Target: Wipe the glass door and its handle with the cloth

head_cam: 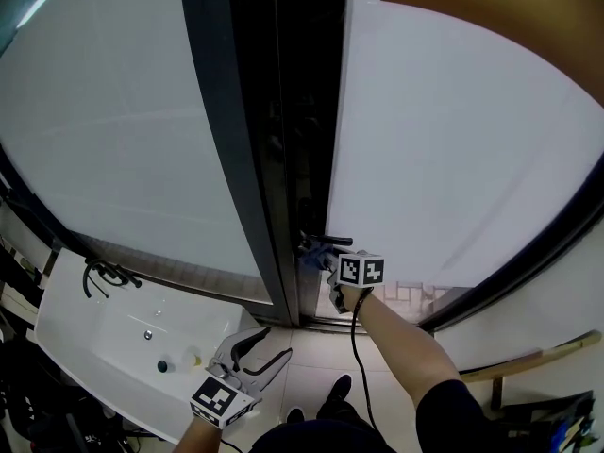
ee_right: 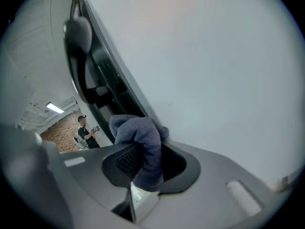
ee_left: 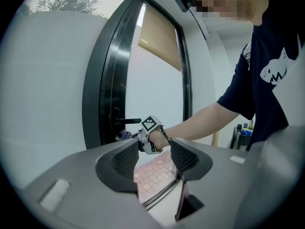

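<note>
The glass door (head_cam: 453,140) stands in a dark frame (head_cam: 247,159), with its black lever handle (head_cam: 330,241) at mid height. My right gripper (head_cam: 317,253) is shut on a blue-grey cloth (head_cam: 310,251) and holds it against the door edge just below the handle. The right gripper view has the cloth (ee_right: 143,144) bunched between the jaws of the right gripper (ee_right: 147,162), close to the frosted glass (ee_right: 205,56). My left gripper (head_cam: 253,355) hangs low and open, holding nothing. The left gripper view looks between the open jaws of the left gripper (ee_left: 151,160) at the handle (ee_left: 128,121).
A white basin counter (head_cam: 104,333) with a black tap (head_cam: 106,274) lies at the lower left, close to my left gripper. A frosted fixed pane (head_cam: 104,111) fills the left. A wooden bar (head_cam: 533,357) crosses at the right. Pale tiles (head_cam: 311,385) lie below.
</note>
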Available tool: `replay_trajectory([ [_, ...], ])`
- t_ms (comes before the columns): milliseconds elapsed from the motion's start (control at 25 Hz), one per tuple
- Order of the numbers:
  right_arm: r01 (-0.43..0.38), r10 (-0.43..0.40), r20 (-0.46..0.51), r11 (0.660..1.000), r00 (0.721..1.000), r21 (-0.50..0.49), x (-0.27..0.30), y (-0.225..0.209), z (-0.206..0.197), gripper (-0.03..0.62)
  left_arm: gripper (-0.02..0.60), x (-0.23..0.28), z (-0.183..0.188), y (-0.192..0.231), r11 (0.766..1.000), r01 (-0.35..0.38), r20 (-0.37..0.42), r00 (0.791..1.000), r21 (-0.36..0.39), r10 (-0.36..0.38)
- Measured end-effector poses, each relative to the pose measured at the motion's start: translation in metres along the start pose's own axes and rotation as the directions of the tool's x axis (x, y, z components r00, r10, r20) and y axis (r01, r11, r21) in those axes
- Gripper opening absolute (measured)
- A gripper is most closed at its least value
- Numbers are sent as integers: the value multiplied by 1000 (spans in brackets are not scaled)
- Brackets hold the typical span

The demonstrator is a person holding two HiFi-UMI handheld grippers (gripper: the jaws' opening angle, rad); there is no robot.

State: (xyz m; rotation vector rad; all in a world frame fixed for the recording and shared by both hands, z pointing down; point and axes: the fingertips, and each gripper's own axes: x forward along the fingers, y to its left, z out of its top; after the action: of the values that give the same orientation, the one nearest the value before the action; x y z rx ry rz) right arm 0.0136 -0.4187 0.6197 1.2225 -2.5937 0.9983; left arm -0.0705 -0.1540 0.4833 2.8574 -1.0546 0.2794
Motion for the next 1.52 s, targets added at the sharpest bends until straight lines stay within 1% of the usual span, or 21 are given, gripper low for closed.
replay_trajectory([
  [160, 29, -29, 68, 1000, 997, -3, -20, -3, 16, 94, 206, -3, 8, -3, 1000, -13, -34, 999, 5, 13],
  [240, 46, -45, 102, 999, 994, 1, -30, -7, 23, 94, 206, -4, 5, -6, 1000, 4, -23, 1000, 12, -4],
  [320, 46, -44, 99, 999, 994, -18, -35, -6, 23, 92, 206, -3, 4, -8, 1000, 17, -6, 1000, 17, -17],
  [360, 39, -36, 78, 999, 996, -34, -36, -3, 18, 92, 206, -4, 3, -9, 1000, 21, -2, 1000, 17, -21],
  [440, 17, -17, 3, 997, 1000, -70, -31, 6, -4, 92, 206, -5, 1, -10, 1000, 23, -3, 1000, 15, -23],
  [560, -54, 41, -121, 993, 992, -109, -16, 27, -44, 92, 206, -7, 5, -9, 1000, 3, -18, 1000, 14, -3],
  [600, -75, 57, -145, 990, 988, -119, -10, 33, -51, 92, 206, -8, 5, -8, 1000, -4, -21, 1000, 15, 4],
  [680, -93, 72, -161, 988, 984, -123, 3, 40, -54, 92, 206, -10, 2, -6, 1000, -5, -11, 1000, 14, 5],
  [800, -70, 52, -150, 991, 987, -113, 22, 36, -40, 92, 206, -12, -1, -2, 1000, -22, -11, 1000, 15, 22],
  [920, -47, 30, -144, 992, 989, -120, 27, 27, -29, 94, 206, -12, 0, 0, 999, -39, -17, 999, 7, 39],
  [1080, -35, 21, -123, 993, 992, -114, 25, 20, -25, 94, 206, -9, 3, 0, 999, -33, -1, 999, -5, 33],
  [1240, -11, -1, -97, 992, 995, -127, 15, 10, -16, 94, 206, -7, 3, 1, 1000, -29, 7, 1000, 6, 29],
  [1520, 14, -16, -18, 992, 1000, -128, -8, 2, 10, 94, 206, -6, 9, -4, 1000, -19, -22, 1000, 16, 19],
])
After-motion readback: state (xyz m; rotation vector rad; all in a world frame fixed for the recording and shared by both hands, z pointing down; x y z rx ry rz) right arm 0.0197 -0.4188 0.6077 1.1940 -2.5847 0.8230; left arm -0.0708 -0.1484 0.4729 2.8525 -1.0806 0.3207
